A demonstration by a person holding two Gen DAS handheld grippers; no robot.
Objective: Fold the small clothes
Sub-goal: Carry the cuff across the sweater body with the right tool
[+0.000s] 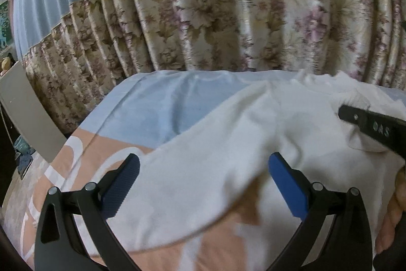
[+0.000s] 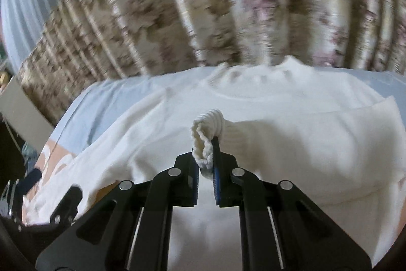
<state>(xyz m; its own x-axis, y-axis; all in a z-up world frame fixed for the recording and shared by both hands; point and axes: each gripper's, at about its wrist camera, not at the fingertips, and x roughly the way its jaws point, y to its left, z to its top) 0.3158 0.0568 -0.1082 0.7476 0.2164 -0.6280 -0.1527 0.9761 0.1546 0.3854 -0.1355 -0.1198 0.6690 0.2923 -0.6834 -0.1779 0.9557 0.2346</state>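
- Right now the right gripper (image 2: 206, 156) is pinching the ribbed cuff (image 2: 208, 128) of the white sweater (image 2: 291, 144), which is lying across the bed (image 1: 152, 106) with its collar toward 12 o'clock.
- Meanwhile the left gripper (image 1: 203, 182) is hovering spread wide over the sweater's sleeve at 6 o'clock, holding nothing.
- Ideally the pinched cuff is getting carried flat across the chest, with slack cloth kept from bunching.

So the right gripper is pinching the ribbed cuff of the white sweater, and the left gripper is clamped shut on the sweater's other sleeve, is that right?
Not quite. The left gripper is open, its fingers spread wide over the white sweater with nothing pinched, as the left wrist view shows. The rest holds: in the right wrist view the right gripper is pinching the ribbed cuff.
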